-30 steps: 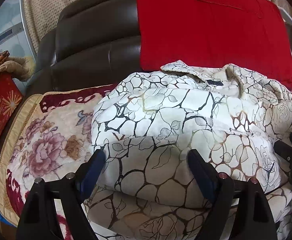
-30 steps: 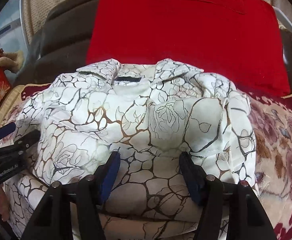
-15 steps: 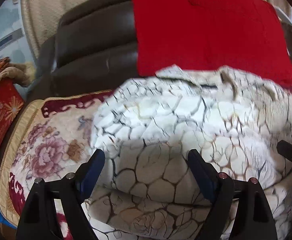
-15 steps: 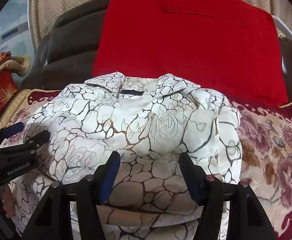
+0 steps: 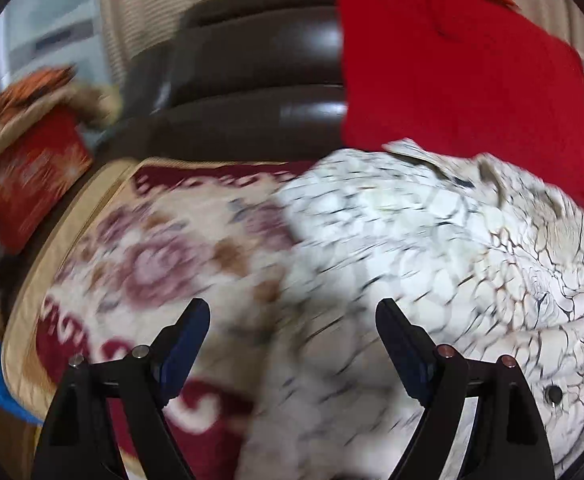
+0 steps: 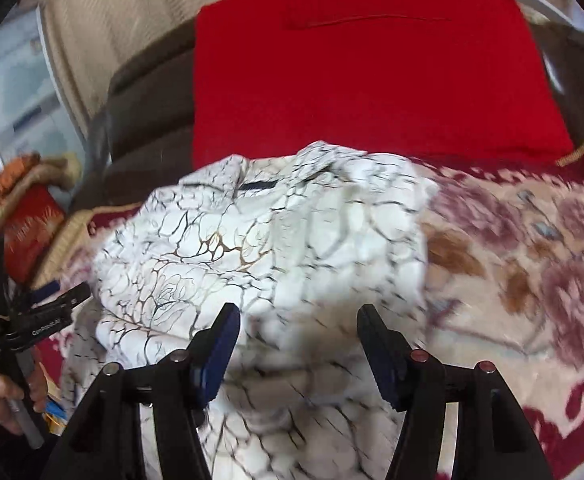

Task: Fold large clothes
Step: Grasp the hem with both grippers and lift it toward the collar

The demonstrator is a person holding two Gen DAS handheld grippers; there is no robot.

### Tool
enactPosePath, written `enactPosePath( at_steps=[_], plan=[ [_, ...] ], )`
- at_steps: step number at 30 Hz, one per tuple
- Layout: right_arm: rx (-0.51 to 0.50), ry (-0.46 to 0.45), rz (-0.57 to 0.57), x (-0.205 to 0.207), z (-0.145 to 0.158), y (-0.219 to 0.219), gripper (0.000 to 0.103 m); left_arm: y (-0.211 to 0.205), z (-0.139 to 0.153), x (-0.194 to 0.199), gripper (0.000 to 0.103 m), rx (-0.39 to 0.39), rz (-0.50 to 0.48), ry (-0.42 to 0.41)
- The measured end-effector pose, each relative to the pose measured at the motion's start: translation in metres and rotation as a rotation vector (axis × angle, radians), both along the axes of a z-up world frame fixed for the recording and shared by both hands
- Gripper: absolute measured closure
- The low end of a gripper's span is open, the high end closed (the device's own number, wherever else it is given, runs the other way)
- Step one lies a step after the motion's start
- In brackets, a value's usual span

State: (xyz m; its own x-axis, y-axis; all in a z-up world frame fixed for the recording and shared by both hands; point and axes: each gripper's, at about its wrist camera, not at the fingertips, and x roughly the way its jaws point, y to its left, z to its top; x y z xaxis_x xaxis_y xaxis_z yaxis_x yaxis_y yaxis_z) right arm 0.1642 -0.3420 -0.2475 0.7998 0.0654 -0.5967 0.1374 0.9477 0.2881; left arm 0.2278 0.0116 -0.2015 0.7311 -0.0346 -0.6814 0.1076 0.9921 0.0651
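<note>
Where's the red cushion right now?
The red cushion leans upright against the dark sofa back, directly behind the white patterned shirt, in both wrist views.

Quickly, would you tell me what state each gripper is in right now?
Left gripper: open, holding nothing, over the white patterned shirt.
Right gripper: open, holding nothing, also over the shirt.

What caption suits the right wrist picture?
Open right tongs above a white crackle-print shirt on a floral blanket.
</note>
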Motion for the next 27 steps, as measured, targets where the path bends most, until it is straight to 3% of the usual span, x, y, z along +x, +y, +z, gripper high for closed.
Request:
enactPosePath(
  at_steps=[4, 8, 12, 14, 23, 27],
  plan=[
    [0.044, 0.023, -0.013, -0.034, -0.012, -0.012, 0.035, 0.049, -0.006, -0.028, 0.018, -0.082, 0.036, 0.02],
    [0.018, 0.07, -0.007, -0.065, -0.029, -0.006, 0.034, 0.076, -0.022, -0.063, 0.018, -0.05, 0.026, 0.028],
    [-0.003, 0.156, 0.001, -0.08, -0.051, 0.013, 0.031, 0.092, -0.051, -0.092, 0.017, -0.106, -0.017, 0.125],
    [0.001, 0.21, -0.006, -0.082, -0.063, 0.024, 0.03, 0.088, -0.065, -0.103, 0.017, -0.125, -0.051, 0.181],
    [0.001, 0.438, -0.068, -0.09, -0.112, 0.069, 0.028, 0.036, -0.109, -0.123, 0.017, -0.035, -0.216, 0.357],
    [0.019, 0.495, -0.089, -0.091, -0.13, 0.08, 0.025, 0.02, -0.123, -0.124, 0.017, 0.017, -0.25, 0.407]
  ],
)
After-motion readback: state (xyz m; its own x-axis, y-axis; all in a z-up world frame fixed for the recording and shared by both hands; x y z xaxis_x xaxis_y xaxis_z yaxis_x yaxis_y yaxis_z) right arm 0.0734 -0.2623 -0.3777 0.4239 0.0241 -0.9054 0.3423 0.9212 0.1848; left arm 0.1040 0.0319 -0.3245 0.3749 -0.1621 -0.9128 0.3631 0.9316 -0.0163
